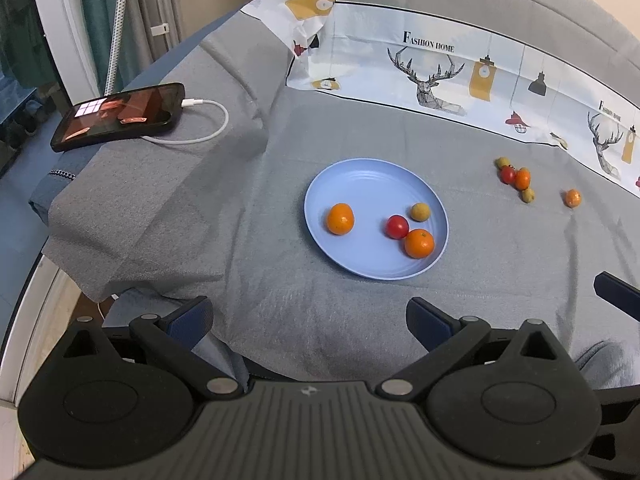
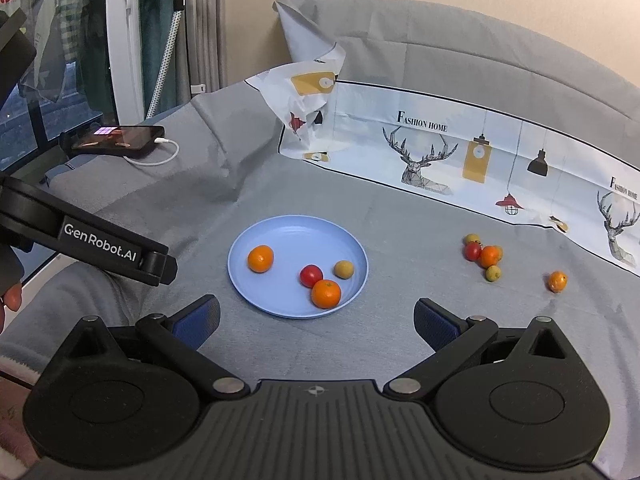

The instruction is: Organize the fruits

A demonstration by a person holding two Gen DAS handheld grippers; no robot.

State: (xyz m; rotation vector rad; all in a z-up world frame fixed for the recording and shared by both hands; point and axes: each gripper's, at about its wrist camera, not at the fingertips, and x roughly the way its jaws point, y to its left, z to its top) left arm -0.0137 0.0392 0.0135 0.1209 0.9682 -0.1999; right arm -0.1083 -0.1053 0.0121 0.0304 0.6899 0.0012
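A light blue plate point(image 1: 360, 184) point(image 2: 288, 232) lies on the grey cloth. It holds two oranges point(image 1: 340, 219) point(image 1: 419, 243), a red tomato point(image 1: 397, 226) and a yellow-green fruit point(image 1: 420, 212). A small cluster of loose fruits point(image 1: 516, 178) point(image 2: 484, 255) lies on the cloth to the plate's right, with one orange point(image 1: 573, 198) point(image 2: 557, 281) farther right. My left gripper point(image 1: 310, 316) is open and empty, in front of the plate. My right gripper point(image 2: 316, 320) is open and empty, just in front of the plate's near rim.
A phone point(image 1: 120, 114) point(image 2: 116, 140) on a white charging cable point(image 1: 208, 128) lies on a raised fold of cloth at the far left. A printed white sheet point(image 1: 440, 68) point(image 2: 440, 144) stands along the back. The left gripper's body point(image 2: 100, 248) reaches in from the left.
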